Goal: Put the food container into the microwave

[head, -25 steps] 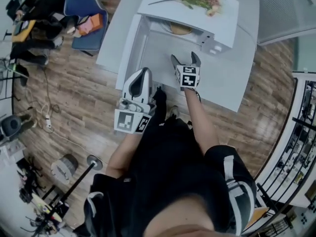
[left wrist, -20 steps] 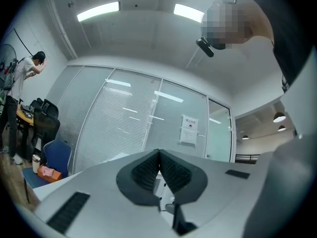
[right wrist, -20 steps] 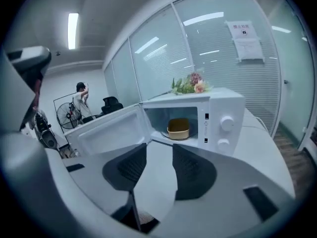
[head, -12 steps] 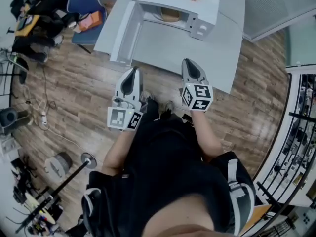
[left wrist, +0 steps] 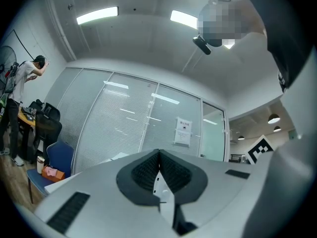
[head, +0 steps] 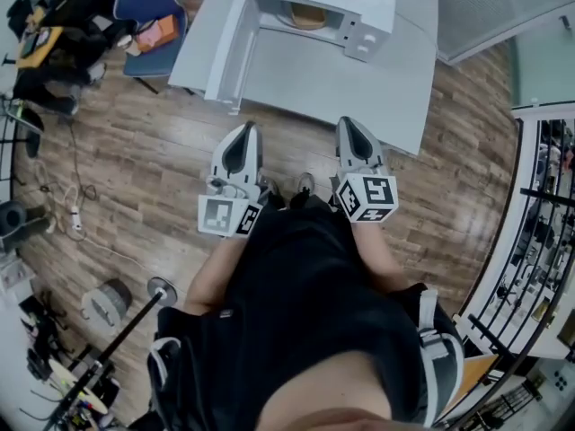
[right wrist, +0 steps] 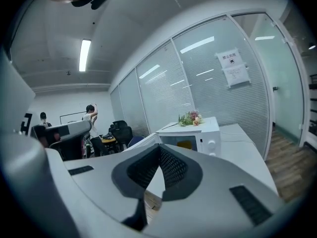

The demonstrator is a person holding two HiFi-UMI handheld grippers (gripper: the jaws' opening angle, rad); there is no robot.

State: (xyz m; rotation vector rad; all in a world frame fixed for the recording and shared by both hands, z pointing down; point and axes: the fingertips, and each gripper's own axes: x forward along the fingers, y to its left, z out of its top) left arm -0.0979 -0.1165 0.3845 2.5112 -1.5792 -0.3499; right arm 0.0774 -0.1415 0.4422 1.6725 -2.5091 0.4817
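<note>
The white microwave (head: pixel 359 12) stands at the far end of the white table (head: pixel 359 83), its door (head: pixel 232 48) swung open to the left. A tan food container (head: pixel 308 16) sits inside the cavity; it shows as a yellow patch (right wrist: pixel 184 144) in the right gripper view. Both grippers are held close to the person's body, over the wooden floor and short of the table's near edge. My left gripper (head: pixel 241 140) is shut with nothing in it, its pads (left wrist: pixel 148 168) meeting. My right gripper (head: pixel 350 133) is shut and empty too, pointing toward the microwave (right wrist: pixel 193 135).
A bunch of flowers (right wrist: pixel 190 118) lies on top of the microwave. A blue chair (head: pixel 148 7) with an orange item and dark bags stands left of the table. Cables and a stand (head: pixel 117 339) lie on the floor at left; a railing (head: pixel 530 241) runs along the right.
Both grippers have drawn back from the table to the person's body. The right gripper, open a second ago near the microwave, is now shut. The table has receded in view.
</note>
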